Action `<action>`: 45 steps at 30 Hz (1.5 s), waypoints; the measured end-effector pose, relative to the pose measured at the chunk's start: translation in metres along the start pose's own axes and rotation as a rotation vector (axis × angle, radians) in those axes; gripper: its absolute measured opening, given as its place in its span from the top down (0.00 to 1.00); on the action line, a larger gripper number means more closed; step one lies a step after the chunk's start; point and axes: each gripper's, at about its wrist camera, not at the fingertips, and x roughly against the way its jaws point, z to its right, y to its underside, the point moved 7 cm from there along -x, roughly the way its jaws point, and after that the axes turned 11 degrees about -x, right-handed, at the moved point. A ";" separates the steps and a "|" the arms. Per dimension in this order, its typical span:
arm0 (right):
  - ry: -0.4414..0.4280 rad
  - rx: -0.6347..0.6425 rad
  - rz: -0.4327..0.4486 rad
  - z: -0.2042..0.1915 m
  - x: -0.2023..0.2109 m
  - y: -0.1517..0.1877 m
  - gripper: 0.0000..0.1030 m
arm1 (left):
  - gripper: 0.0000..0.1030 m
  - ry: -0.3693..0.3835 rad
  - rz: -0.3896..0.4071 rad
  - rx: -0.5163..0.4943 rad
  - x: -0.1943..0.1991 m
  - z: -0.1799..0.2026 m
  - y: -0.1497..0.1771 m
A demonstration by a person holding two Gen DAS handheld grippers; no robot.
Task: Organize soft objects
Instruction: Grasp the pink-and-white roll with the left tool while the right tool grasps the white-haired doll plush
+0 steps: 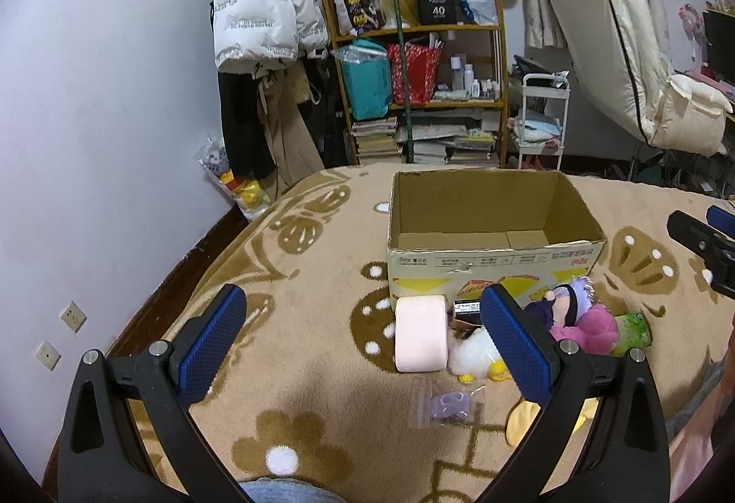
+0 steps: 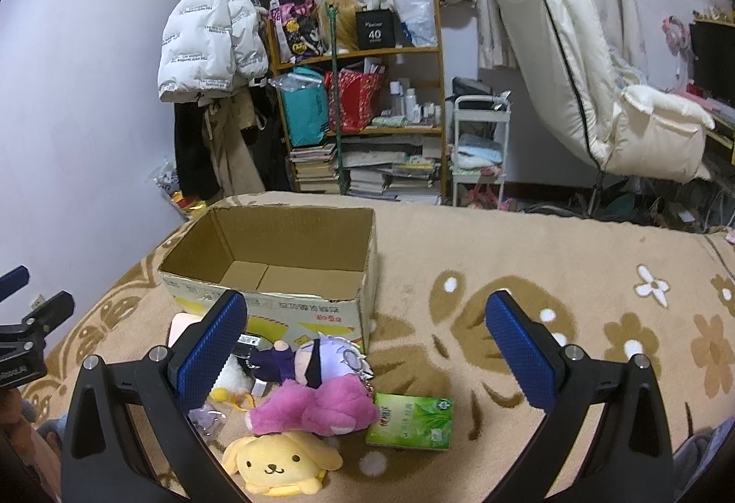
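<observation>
Right wrist view: my right gripper (image 2: 365, 347) hovers with fingers spread wide over a tan flowered blanket (image 2: 528, 255). An open cardboard box (image 2: 294, 310) sits far left. Near it lie a pink plush (image 2: 317, 409), a yellow dog plush (image 2: 275, 464) and a green tissue pack (image 2: 411, 422). My left gripper (image 1: 363, 342) is also spread, a pink roll (image 1: 420, 333) between its fingers.
</observation>
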 end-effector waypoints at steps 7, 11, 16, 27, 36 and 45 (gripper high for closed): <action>-0.027 0.002 -0.057 -0.009 -0.030 0.007 0.00 | 0.02 0.028 -0.084 -0.003 -0.032 0.005 -0.004; -0.036 0.007 -0.088 -0.015 -0.047 0.008 0.00 | 0.02 0.045 -0.121 -0.004 -0.053 0.006 -0.006; -0.027 0.037 -0.140 -0.023 -0.072 0.014 0.00 | 0.02 0.060 -0.167 0.016 -0.081 0.010 -0.011; -0.023 0.053 -0.292 -0.029 -0.122 0.042 0.00 | 0.02 0.136 -0.343 0.010 -0.140 0.023 0.010; -0.046 0.070 -0.387 -0.035 -0.148 0.066 0.00 | 0.02 0.213 -0.413 0.003 -0.159 0.041 0.028; -0.018 0.107 -0.431 -0.037 -0.168 0.085 0.00 | 0.03 0.263 -0.506 0.021 -0.176 0.051 0.050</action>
